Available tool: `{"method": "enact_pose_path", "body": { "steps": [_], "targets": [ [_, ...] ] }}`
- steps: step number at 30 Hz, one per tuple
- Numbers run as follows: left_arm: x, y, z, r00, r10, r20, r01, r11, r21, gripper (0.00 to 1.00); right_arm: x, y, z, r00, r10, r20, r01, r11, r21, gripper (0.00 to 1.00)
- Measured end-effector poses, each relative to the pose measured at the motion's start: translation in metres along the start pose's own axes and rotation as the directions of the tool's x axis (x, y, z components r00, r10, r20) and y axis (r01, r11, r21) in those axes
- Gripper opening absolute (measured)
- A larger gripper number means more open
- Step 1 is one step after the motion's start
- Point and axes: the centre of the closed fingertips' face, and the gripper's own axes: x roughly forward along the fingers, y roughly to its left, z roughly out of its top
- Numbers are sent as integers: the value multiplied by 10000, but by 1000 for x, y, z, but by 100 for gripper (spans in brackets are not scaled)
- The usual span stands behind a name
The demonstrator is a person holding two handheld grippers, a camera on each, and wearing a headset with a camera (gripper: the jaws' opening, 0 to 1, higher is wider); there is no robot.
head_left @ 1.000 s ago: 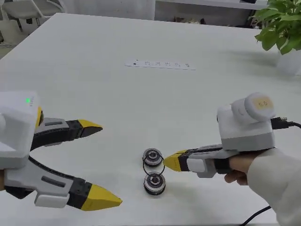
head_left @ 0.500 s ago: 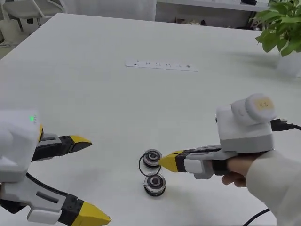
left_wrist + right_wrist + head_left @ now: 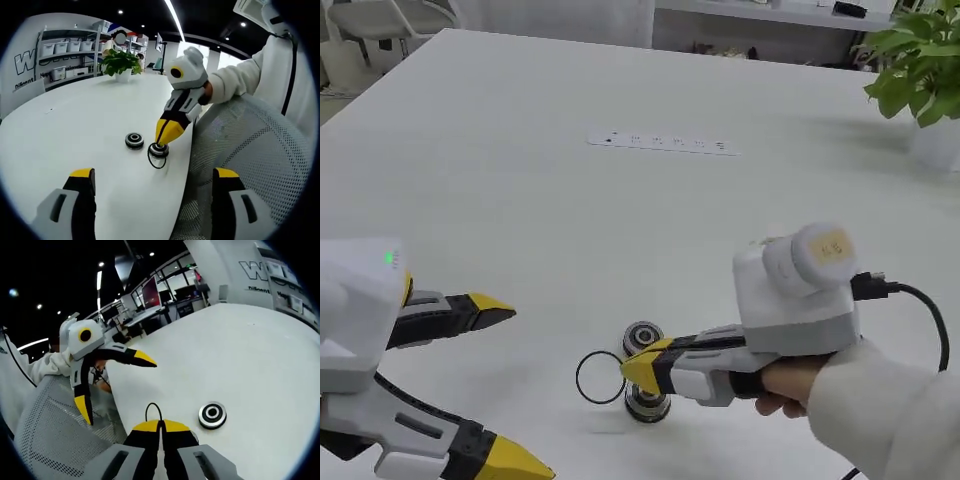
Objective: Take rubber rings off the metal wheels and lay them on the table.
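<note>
Pinching thin black rubber ring [image 3: 599, 377]: right tongs [image 3: 632, 368], shut tight on its edge. Ring sticks out just left of two metal wheels, off both. On white counter [image 3: 620, 220] sit far wheel [image 3: 642, 336] and near wheel [image 3: 647, 405], close together. Part of near wheel hidden by right tongs. Wide open, holding nothing: left tongs [image 3: 520, 390], well left of ring. Cannot tell if ring touches counter.

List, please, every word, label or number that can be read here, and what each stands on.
"W": big dark letter on the white wall; the rest is hidden by grey shelving.
Small line under it: too blurred to read.
Yellow sticker on the right gripper: blurred.
Long white power strip: markings too small.
</note>
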Motion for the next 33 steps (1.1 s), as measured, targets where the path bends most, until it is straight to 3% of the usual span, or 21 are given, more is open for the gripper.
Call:
{"method": "enact_pose_path", "body": {
  "steps": [10, 13, 23, 33],
  "targets": [
    [0, 0, -1, 10000, 12, -69, -12, 10000, 3, 95, 17, -4, -5, 9989, -374, -298, 357, 9978, -559, 0],
    [1, 0, -2, 9999, 2, -101, -2, 10000, -20, 94, 20, -8, -9, 9972, -584, -463, 535, 9935, -1005, 0],
    [3, -3, -4, 9996, -126, -268, 127, 9999, 12, 94, 24, -13, -13, 9949, -730, -703, 628, 9885, -1377, 4],
    [4, -3, -3, 9996, -131, -266, 132, 9999, 47, 92, 14, -15, -3, 9964, -783, -329, 732, 9882, -1346, 8]
  ]
}}
